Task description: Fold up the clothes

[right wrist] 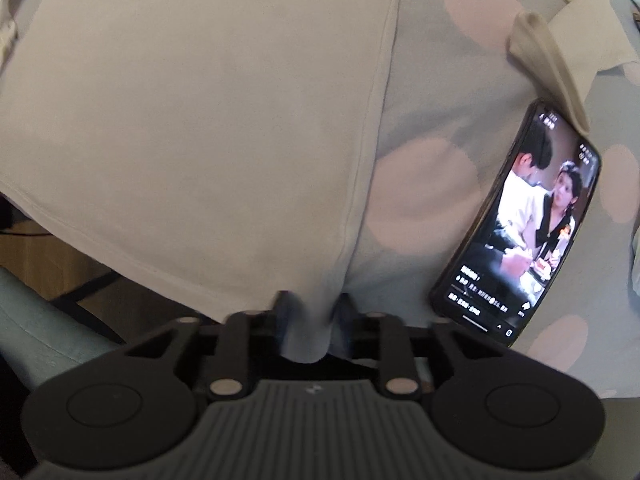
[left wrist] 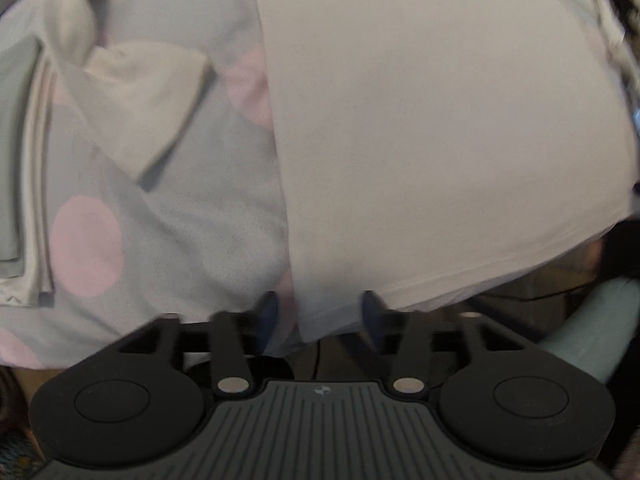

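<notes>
A pale beige garment (left wrist: 440, 120) lies spread flat on a grey bedsheet with pink dots (left wrist: 180, 232). Its hem runs along the bed's near edge. My left gripper (left wrist: 320, 312) points down at the garment's near left corner. Its jaws stand apart and the corner lies loose between them. In the right wrist view the same garment (right wrist: 180, 120) fills the left side, its side seam running down to my right gripper (right wrist: 314, 308). A bunch of the cloth hangs between those jaws, which are parted and not pinching it.
A phone (right wrist: 520, 224) with a video playing lies on the sheet just right of my right gripper. A beige cuffed piece (right wrist: 552, 68) rests above it. Folded clothes (left wrist: 24, 160) and a crumpled beige garment (left wrist: 132, 92) lie at the left. Wooden floor (right wrist: 40, 256) shows beyond the bed edge.
</notes>
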{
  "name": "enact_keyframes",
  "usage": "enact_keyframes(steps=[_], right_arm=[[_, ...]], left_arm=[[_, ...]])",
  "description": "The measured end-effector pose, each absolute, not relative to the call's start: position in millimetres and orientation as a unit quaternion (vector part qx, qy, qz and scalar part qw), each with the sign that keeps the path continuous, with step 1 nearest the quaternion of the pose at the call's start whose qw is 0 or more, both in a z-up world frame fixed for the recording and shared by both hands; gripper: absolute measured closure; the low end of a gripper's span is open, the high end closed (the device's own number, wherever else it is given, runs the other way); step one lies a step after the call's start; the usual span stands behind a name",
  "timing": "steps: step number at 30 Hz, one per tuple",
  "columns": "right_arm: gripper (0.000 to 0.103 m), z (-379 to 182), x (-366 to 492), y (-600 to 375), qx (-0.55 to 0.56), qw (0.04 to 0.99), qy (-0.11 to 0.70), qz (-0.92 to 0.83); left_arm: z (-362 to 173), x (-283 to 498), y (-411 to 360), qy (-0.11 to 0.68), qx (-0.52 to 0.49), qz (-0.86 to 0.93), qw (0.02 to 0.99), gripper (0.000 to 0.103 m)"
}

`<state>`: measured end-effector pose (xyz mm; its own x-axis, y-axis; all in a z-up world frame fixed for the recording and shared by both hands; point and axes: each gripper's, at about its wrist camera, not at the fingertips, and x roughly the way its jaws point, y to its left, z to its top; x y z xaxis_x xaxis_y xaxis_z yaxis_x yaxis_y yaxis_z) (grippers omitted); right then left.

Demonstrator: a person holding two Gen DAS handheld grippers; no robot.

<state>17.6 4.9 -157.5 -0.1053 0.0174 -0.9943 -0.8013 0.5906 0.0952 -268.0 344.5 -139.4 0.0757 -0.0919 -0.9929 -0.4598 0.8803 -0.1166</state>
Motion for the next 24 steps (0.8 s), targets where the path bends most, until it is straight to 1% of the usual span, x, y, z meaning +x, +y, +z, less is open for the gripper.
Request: enact_keyframes(steps=[4, 7, 10, 12, 16, 20, 24], right_arm=[[0.060, -122.1, 36.0, -5.7, -0.270, 0.645, 0.630, 0.338], [0.061, -98.7, 63.3, -17.3, -0.239, 0.695, 0.603, 0.311], [0.062, -84.8, 101.0, -35.2, -0.177, 0.748, 0.584, 0.261], [0.062, -79.8, 126.1, -48.7, -0.131, 0.779, 0.570, 0.226], [0.063, -99.6, 171.3, -58.4, -0.048, 0.810, 0.562, 0.161], [0.065, -130.4, 197.6, -68.8, 0.024, 0.809, 0.572, 0.133], [0.065, -148.0, 212.8, -62.8, 0.043, 0.799, 0.584, 0.132]], left_arm=[[-108.5, -267.4, 364.5, 0.626, -0.238, 0.135, 0.730, 0.057], [-92.7, -250.6, 379.1, 0.601, -0.242, 0.151, 0.746, 0.056], [-80.3, -229.4, 392.0, 0.580, -0.240, 0.170, 0.760, 0.056], [-82.4, -216.2, 395.7, 0.569, -0.237, 0.172, 0.769, 0.056], [-94.6, -197.2, 399.8, 0.549, -0.235, 0.186, 0.780, 0.056], [-107.0, -182.3, 405.8, 0.553, -0.234, 0.195, 0.775, 0.056], [-111.0, -170.2, 403.4, 0.558, -0.221, 0.191, 0.776, 0.056]])
